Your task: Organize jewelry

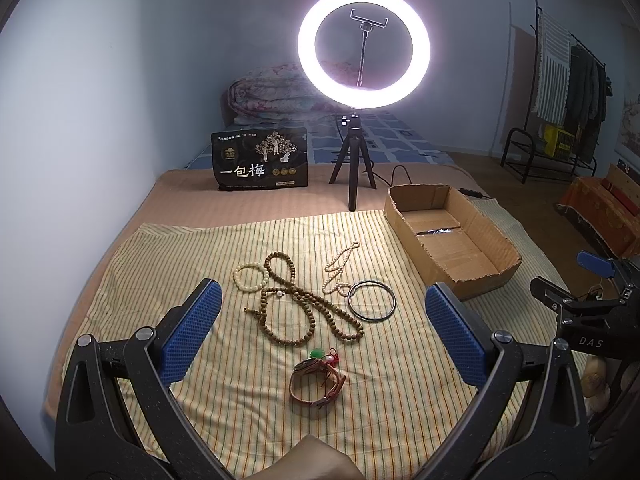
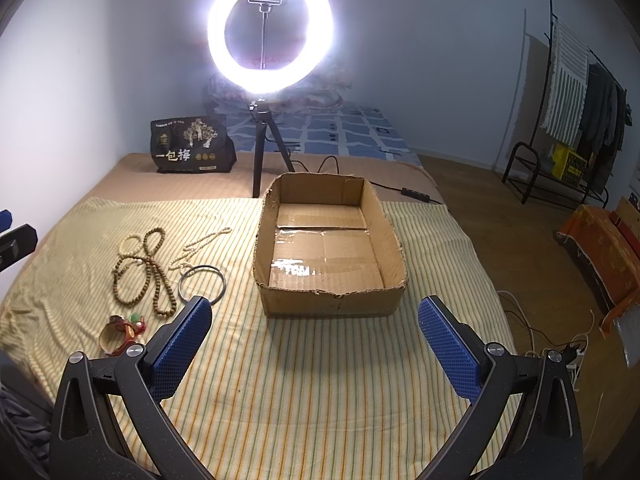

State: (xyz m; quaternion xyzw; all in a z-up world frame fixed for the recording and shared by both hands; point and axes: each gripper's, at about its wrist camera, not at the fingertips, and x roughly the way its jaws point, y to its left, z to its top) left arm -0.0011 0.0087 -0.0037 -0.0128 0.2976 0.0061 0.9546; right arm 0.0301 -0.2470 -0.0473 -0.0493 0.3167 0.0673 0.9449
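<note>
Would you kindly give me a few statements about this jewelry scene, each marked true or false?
1. The box is empty. True.
2. The left gripper holds the bangle. False: its fingers are wide apart and hold nothing; the bangle lies on the cloth.
3. The brown beads lie in the box. False: they lie on the cloth.
4. The right gripper is open. True.
5. The ring light is on. True.

Left gripper: fingers spread wide, above bare striped cloth; brown bead strand and watch lie between them. Right gripper: clear cloth ahead up to the cardboard box wall.
</note>
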